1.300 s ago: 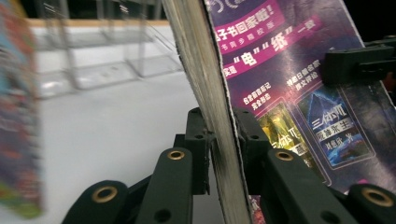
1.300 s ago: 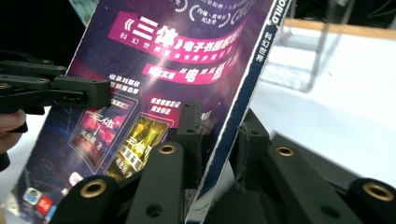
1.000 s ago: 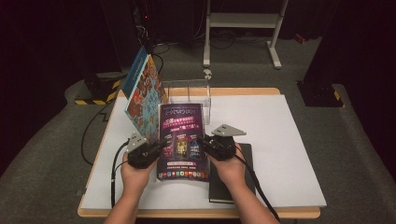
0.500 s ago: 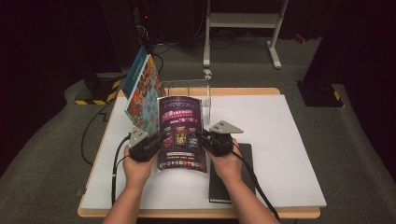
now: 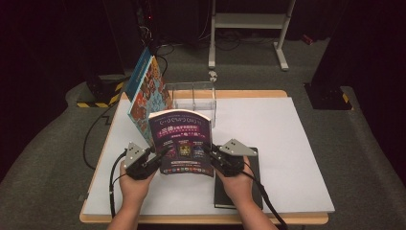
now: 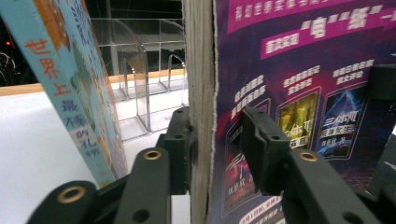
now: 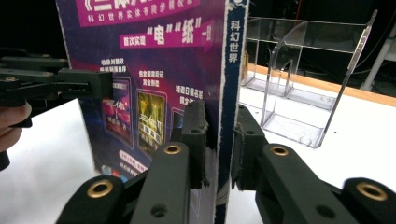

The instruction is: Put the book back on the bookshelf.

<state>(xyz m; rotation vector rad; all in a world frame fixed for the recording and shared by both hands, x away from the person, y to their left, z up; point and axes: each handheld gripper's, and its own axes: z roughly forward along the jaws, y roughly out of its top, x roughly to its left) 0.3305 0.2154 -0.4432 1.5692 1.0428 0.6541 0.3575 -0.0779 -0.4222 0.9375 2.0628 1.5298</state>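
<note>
Purple magazine [image 5: 183,143] stands upright near the desk [image 5: 287,143] centre, at 6 o'clock from the clear rack [image 5: 194,98]. The right hand-held gripper [image 7: 219,140] clamps its spine edge; the left hand-held gripper's [image 6: 217,149] jaws have just been opening, one pad off the cover. Risk: held by one edge, the limp magazine may sag or tip onto the blue book [image 5: 143,93] at 10 o'clock.

Dark room, grey carpet floor [image 5: 57,191], white-topped table [image 5: 287,158] w/ wood edge, white metal stand [image 5: 249,28] behind, yellow-black hazard tape [image 5: 103,98].
</note>
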